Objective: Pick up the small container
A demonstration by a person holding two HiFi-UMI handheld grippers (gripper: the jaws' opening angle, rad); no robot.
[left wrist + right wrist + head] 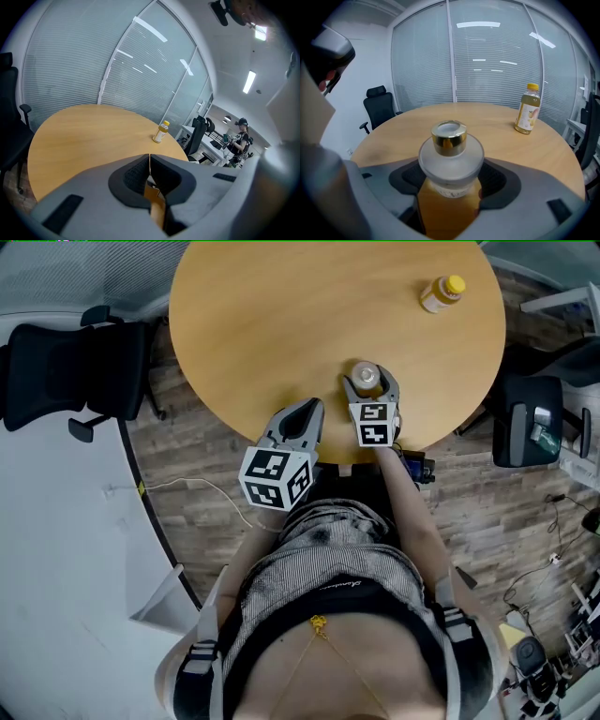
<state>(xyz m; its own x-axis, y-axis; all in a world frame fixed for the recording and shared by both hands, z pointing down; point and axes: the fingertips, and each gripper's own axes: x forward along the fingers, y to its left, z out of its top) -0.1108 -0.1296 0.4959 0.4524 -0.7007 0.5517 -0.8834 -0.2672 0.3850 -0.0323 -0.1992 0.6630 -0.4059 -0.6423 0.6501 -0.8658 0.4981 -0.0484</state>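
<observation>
The person stands at the near edge of a round wooden table point(281, 324), a gripper in each hand. The right gripper point(367, 381) reaches over the near part of the tabletop, and its two jaws are closed in on the small container point(365, 374), one against each side. In the right gripper view the small container point(450, 154) fills the middle: a frosted, rounded shoulder topped by a shiny gold collar, with the dark pads point(408, 177) pressed at its flanks. From where I stand I cannot tell whether its base rests on the wood or is just clear of it.

The left gripper point(312, 407) sits to the left of the right one, just over the table's near rim, with its jaws brought together and nothing between them. The left gripper view shows the same: the jaw tips of the left gripper point(149, 157) meet along a thin seam.

On the far right of the table stands a bottle point(441, 293) with a yellow cap and pale yellow contents, upright and well apart from both grippers.

A black office chair point(66, 371) stands off the table's left side, and another dark chair point(530, 418) stands to the right. Blinds behind glass line the far wall.
</observation>
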